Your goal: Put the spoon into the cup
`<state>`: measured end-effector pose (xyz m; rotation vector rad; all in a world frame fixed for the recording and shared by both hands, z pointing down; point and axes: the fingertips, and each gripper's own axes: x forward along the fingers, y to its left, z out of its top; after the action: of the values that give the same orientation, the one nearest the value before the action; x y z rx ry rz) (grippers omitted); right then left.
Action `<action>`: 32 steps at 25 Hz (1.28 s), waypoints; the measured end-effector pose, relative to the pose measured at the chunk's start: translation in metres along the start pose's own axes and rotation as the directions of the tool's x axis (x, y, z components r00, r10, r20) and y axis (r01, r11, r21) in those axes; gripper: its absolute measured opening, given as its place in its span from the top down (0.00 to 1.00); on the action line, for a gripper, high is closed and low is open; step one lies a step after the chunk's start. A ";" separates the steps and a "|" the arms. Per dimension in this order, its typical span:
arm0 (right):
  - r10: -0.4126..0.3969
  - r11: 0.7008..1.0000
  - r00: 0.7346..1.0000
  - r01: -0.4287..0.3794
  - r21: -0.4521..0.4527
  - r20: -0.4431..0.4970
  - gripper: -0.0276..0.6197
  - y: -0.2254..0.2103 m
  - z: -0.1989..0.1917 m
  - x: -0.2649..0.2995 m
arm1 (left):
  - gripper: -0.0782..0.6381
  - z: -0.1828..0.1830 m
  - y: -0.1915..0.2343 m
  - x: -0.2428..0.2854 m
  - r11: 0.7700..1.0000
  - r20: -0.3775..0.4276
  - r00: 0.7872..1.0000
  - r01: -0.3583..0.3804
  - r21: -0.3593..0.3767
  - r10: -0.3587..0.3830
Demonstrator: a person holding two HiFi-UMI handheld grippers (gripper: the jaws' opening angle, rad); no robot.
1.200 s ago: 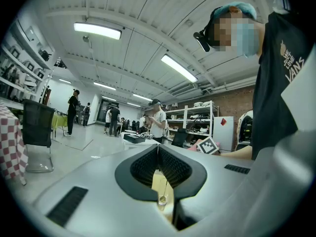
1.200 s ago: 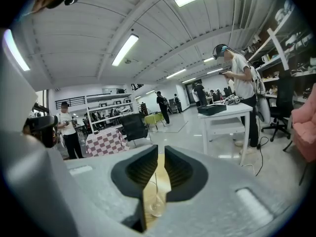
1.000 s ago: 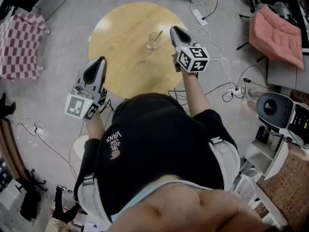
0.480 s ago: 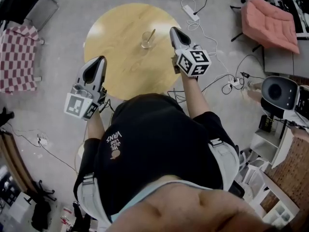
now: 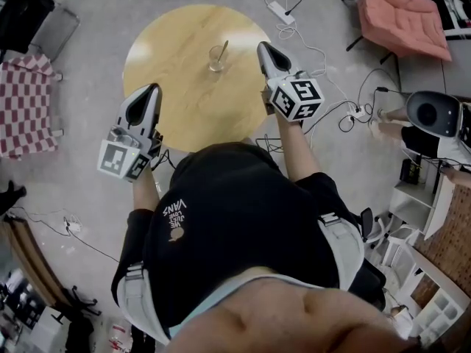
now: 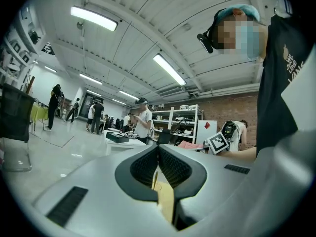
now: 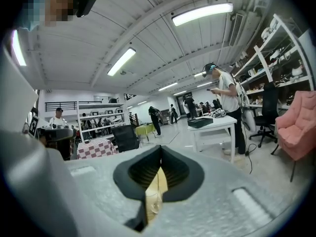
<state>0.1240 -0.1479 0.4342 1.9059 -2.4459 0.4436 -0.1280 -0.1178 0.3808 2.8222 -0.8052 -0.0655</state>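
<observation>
A person stands over a round wooden table (image 5: pixel 169 109), a gripper in each hand. The glass cup (image 5: pixel 215 61) sits near the table's middle, toward 1 o'clock, with the spoon (image 5: pixel 222 49) standing in it, handle leaning to 1 o'clock. The right gripper (image 5: pixel 261 45) hangs over the table's 3 o'clock edge, just beside the cup and apart from it, its jaws closed tip to tip on nothing. The left gripper (image 5: pixel 153 88) hovers at the 8 o'clock edge, well apart from the cup, jaws likewise pressed together and empty. A pink cushion (image 5: pixel 401 17) lies at 2 o'clock, a checked cloth (image 5: pixel 26 109) at 9 o'clock.
</observation>
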 end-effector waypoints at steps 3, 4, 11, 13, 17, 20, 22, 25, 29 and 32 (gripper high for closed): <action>-0.005 1.000 1.000 0.005 0.012 0.013 0.96 0.000 0.001 -0.009 | 0.90 -0.007 0.004 0.002 1.000 0.012 1.000 0.014 0.007 -0.014; -0.008 1.000 1.000 0.008 0.013 0.015 0.96 -0.001 0.002 -0.011 | 0.90 -0.007 0.003 0.005 1.000 0.012 1.000 0.019 0.005 -0.019; -0.032 0.999 0.999 0.031 0.021 0.043 0.96 0.001 0.006 -0.029 | 0.90 -0.008 -0.001 0.014 0.998 -0.001 0.998 0.067 0.003 -0.067; -0.032 0.999 0.998 0.031 0.025 0.049 0.96 0.002 0.006 -0.033 | 0.90 -0.010 -0.001 0.018 0.997 -0.004 0.997 0.079 -0.002 -0.079; -0.041 0.999 0.998 0.040 0.017 0.055 0.96 0.003 0.007 -0.045 | 0.90 -0.012 -0.007 0.024 0.994 -0.011 0.994 0.110 0.003 -0.110; -0.046 0.999 0.998 0.046 -0.001 0.050 0.96 0.007 0.008 -0.052 | 0.90 -0.013 -0.010 0.027 0.991 -0.015 0.991 0.133 0.008 -0.132; -0.048 0.999 0.997 0.048 -0.004 0.054 0.96 0.011 0.011 -0.058 | 0.90 -0.013 -0.012 0.026 0.989 -0.016 0.989 0.146 0.010 -0.146; -0.051 0.999 0.996 0.051 -0.002 0.066 0.96 0.016 0.015 -0.067 | 0.90 -0.012 -0.016 0.026 0.987 -0.016 0.987 0.161 0.001 -0.161; -0.054 0.999 0.996 0.054 -0.006 0.074 0.96 0.023 0.017 -0.077 | 0.90 -0.013 -0.021 0.028 0.983 -0.015 0.983 0.184 0.001 -0.183; -0.063 0.998 0.995 0.064 -0.012 0.077 0.96 0.028 0.017 -0.083 | 0.90 -0.013 -0.023 0.029 0.980 -0.015 0.980 0.197 0.002 -0.197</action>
<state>0.1218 -0.0669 0.3975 2.0251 -2.4181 0.3567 -0.0900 -0.1116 0.3891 2.8929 -0.5200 -0.0726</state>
